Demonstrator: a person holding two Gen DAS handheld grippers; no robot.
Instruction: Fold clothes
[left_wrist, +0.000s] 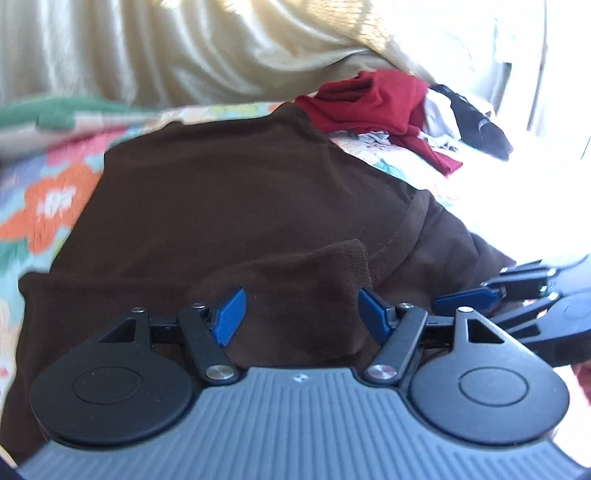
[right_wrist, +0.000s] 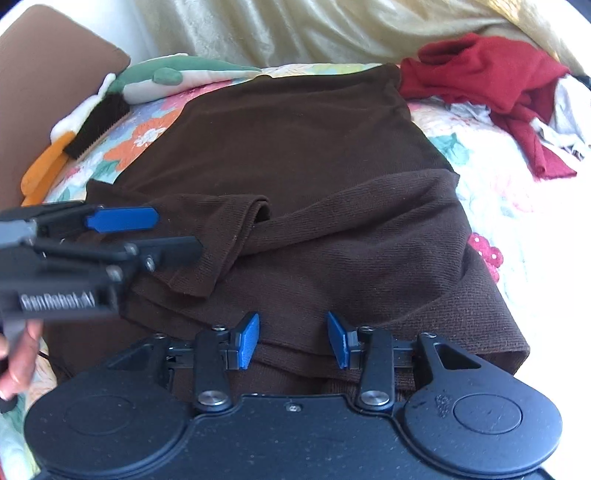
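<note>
The brown shirt (right_wrist: 303, 155) lies flat on the floral quilt (right_wrist: 491, 192) and fills the middle of both views. Both sleeves are folded in over the body; one sleeve (right_wrist: 221, 236) lies across the middle left of the right wrist view. In my judgement the next step is to fold the near hem up over the body.

The right gripper (right_wrist: 291, 339) is at the bottom centre of its view. Its jaws stand apart and hold nothing, just over the near edge of the shirt. The left gripper (left_wrist: 301, 314) is also spread wide and empty, above a sleeve cuff (left_wrist: 332, 266) in the lower middle of its view.

To do this step well, each gripper should close on the near edge, taking all layers together, one at each side. Then both should lift at the same height and carry the edge toward the top of the frame, so the fold line stays straight. The sleeves can slip out, so the lift should be slow.

A red garment (right_wrist: 491, 85) waits in the upper right.
</note>
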